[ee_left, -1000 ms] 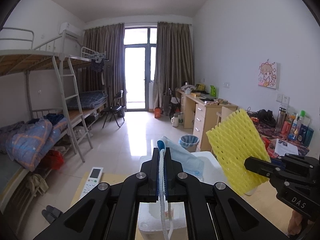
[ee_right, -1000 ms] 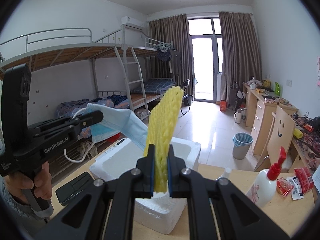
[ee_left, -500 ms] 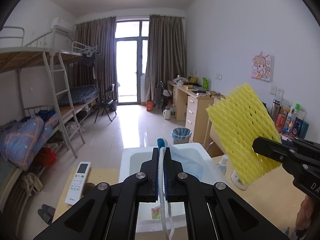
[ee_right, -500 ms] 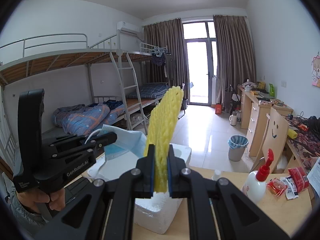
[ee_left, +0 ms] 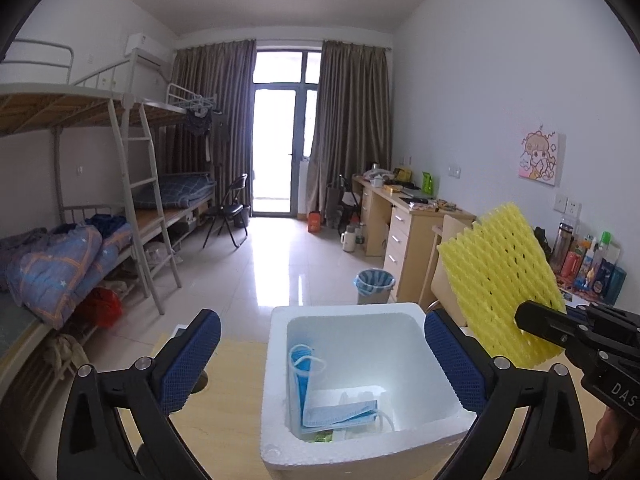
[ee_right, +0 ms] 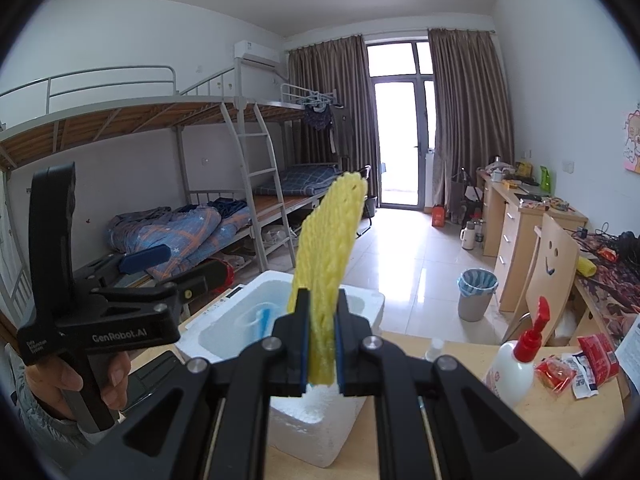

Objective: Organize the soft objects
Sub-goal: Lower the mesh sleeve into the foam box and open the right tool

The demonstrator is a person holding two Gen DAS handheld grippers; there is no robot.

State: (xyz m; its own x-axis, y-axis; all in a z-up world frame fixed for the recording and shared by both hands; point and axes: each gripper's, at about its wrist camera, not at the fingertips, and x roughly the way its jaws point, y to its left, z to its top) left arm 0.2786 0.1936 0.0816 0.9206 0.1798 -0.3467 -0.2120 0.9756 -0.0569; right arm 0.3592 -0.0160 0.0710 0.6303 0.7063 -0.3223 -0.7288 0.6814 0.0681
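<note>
We look down a dorm room with a tiled floor, and the light wooden surface (ee_left: 240,360) in front of us carries a white foam box (ee_left: 276,380). Our left hand-held gripper (ee_left: 320,360) hangs just above that box with its jaws opening, the blue pads wide to either side and nothing between them. Below it a blue face mask (ee_left: 340,414) lies inside the box, folded against the left wall and floor, its white ear loops loose.

Our right hand-held gripper (ee_right: 322,344) is clamped on a yellow foam net (ee_right: 328,240), which stands upright above the near rim of the box; in the left view the same net shows tilted at the right of the box. The left tool's black body reads "GenRobot.AI" in the right view, and a hand (ee_right: 72,380) grips its handle. The right tool shows the letters "DAS" in the left view.

On the surface to the right stand a white pump bottle (ee_right: 516,364) with a red top and some red snack packets (ee_right: 576,364); their printing is too small to read. Farther out are metal bunk beds (ee_left: 100,208) with blue bedding, a bin (ee_left: 373,286) lined in blue, wooden desks (ee_left: 404,220) along the right wall, a cartoon picture (ee_left: 540,158), brown curtains (ee_left: 348,128) and a glass door (ee_left: 276,148).
</note>
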